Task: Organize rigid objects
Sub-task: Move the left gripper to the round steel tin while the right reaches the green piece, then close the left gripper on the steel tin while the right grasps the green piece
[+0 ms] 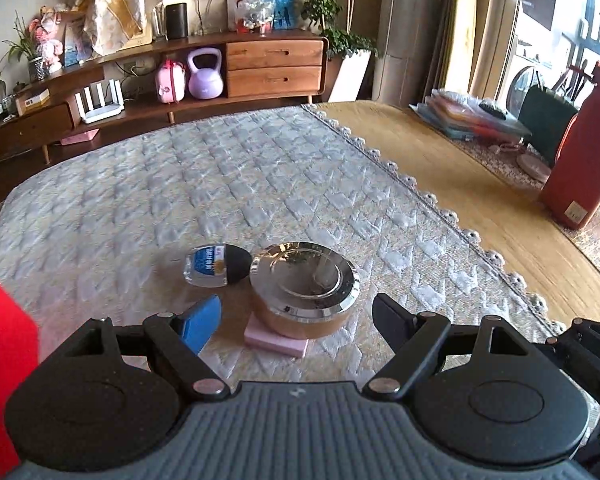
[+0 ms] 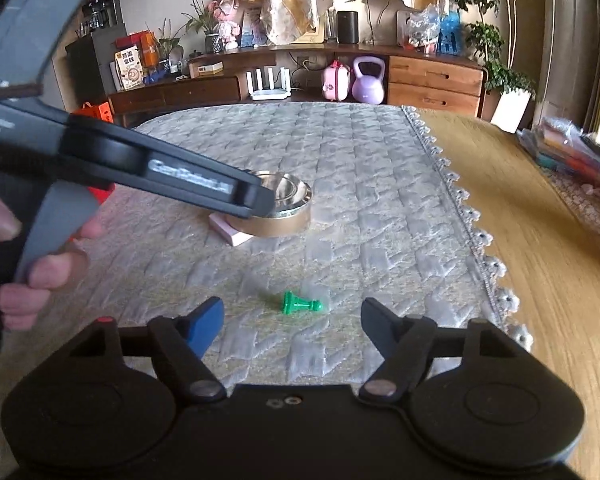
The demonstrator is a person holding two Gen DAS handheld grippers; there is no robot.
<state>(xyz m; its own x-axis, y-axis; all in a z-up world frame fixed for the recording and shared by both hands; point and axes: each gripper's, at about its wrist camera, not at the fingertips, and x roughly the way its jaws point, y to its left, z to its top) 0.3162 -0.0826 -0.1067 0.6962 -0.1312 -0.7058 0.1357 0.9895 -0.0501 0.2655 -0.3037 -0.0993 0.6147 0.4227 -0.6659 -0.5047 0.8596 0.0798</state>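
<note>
Now we are lowering the empty, wide-open right gripper [image 2: 292, 316] around the small green plastic pawn [image 2: 300, 304], centring it carefully; the left gripper [image 1: 296, 316] is hovering, spread, near the round chrome-topped tin [image 1: 304, 290].

Bright daylight pours in from the window [image 1: 560, 40] at right, glare on the metal ashtray [image 1: 304, 276]; fisheye bends the edges, right-wrist periphery blurs.
</note>
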